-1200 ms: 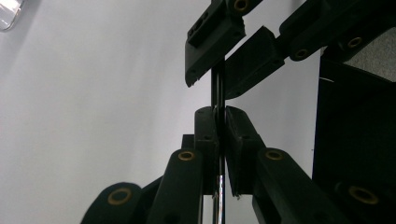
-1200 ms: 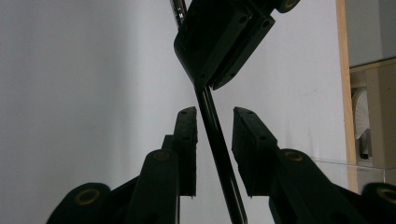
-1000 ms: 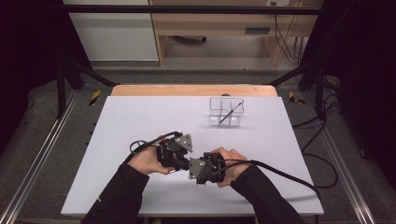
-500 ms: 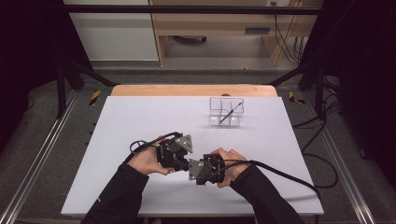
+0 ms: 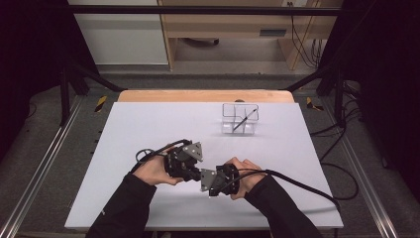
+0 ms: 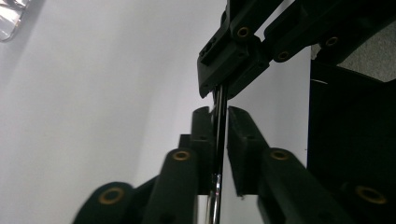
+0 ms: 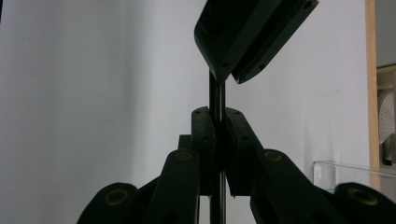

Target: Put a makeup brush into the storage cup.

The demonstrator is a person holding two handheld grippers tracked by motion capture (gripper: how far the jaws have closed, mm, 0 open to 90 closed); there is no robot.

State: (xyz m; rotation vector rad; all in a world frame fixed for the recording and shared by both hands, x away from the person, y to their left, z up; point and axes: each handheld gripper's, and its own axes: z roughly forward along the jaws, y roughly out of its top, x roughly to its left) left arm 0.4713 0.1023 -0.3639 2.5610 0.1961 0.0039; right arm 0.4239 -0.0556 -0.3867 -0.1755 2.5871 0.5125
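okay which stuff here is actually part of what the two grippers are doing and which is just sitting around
In use:
thin dark rod, clamped by the right gripper
left gripper, jaws closed around the same rod

Lying about:
clear box with a pen-like stick inside
white table

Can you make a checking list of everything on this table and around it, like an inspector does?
Surface: white table top, wooden strip at its far edge.
Job's things: thin dark rod between both grippers.
Clutter: clear box holding a thin stick.
Grippers: left gripper and right gripper both shut on the rod, facing each other.
Cables: black cable trailing from the right gripper.
Surroundings: wooden shelf behind, grey floor.
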